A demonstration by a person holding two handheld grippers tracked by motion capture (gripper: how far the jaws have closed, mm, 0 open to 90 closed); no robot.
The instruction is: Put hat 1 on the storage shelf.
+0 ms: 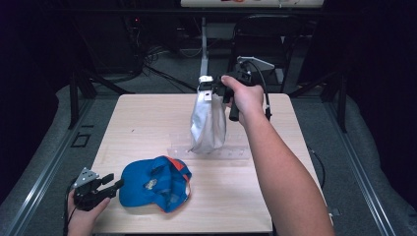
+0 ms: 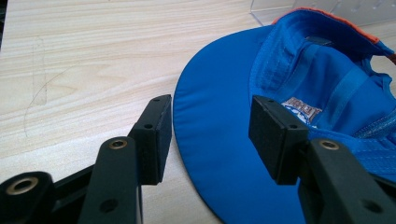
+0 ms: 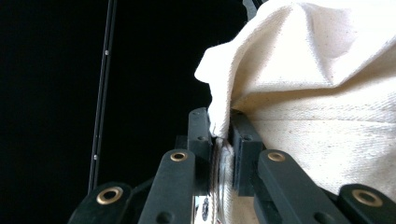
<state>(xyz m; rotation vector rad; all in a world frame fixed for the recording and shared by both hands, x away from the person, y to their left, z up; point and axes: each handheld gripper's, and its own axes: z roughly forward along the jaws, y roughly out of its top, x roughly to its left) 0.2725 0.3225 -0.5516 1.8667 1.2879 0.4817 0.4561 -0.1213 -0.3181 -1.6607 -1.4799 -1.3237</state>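
Holding bag (image 1: 208, 123) by one pinched edge in right gripper (image 1: 220, 89); I think it could slip. Left gripper (image 1: 114, 182) gapes beside cap (image 1: 155, 183), risks nudging it.

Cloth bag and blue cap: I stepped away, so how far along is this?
Done: the right hand-held gripper has clamped the cloth bag and holds it hanging. In hand: the open left hand-held gripper straddles the blue cap brim. Left: gripping the cap, probably for bagging.

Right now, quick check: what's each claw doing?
Left claw: open, jaws either side of the blue cap's brim, not pressing on it.
Right claw: shut on the white cloth bag, held up over the table.
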